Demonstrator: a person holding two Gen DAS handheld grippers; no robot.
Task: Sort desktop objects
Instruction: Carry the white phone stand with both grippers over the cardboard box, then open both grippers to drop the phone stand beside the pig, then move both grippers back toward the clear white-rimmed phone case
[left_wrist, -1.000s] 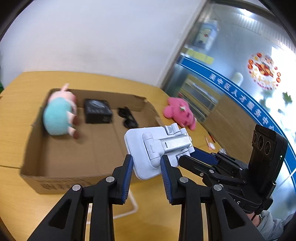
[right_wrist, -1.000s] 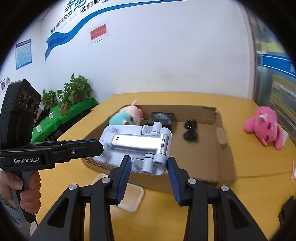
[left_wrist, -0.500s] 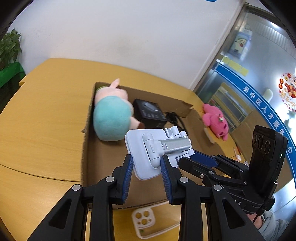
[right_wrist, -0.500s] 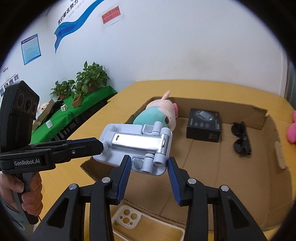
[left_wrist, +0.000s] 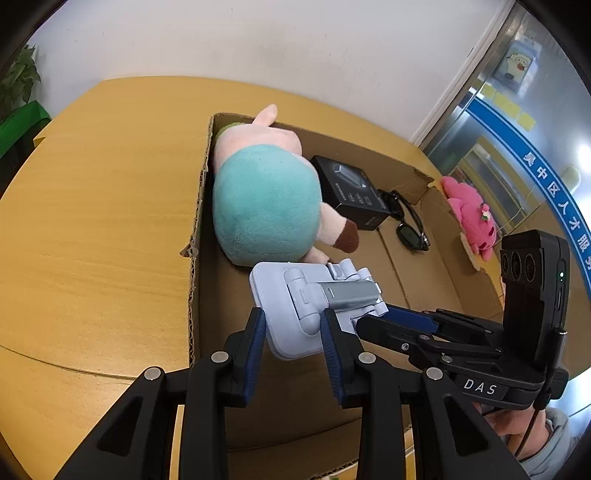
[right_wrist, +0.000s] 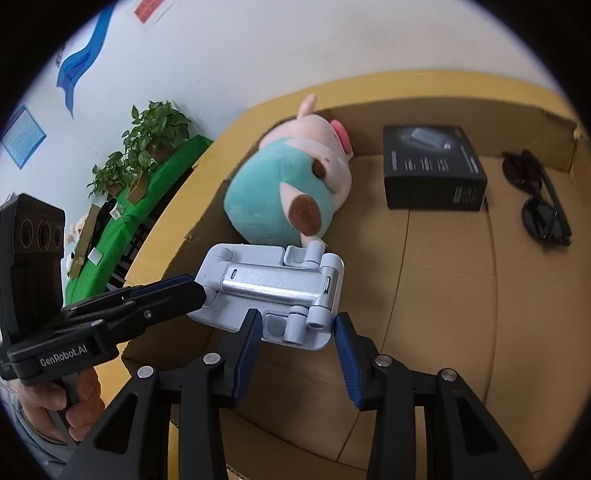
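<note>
A folded white and silver phone stand (left_wrist: 314, 302) is held by both grippers over the open cardboard box (left_wrist: 195, 229). My left gripper (left_wrist: 291, 343) is shut on one end of the stand. My right gripper (right_wrist: 297, 334) is shut on the other end (right_wrist: 273, 291). The stand hangs over the near left part of the box, just in front of a teal and pink plush pig (left_wrist: 262, 199) lying inside. The pig also shows in the right wrist view (right_wrist: 291, 192).
In the box lie a black carton (right_wrist: 432, 170) and black sunglasses (right_wrist: 543, 206). A pink plush toy (left_wrist: 469, 214) lies on the wooden table (left_wrist: 92, 221) beyond the box. Potted plants (right_wrist: 147, 144) stand on a green table at the left.
Both grippers have carried the stand forward and down over the box toward the plush pig. The phone case on the table has left the view.
</note>
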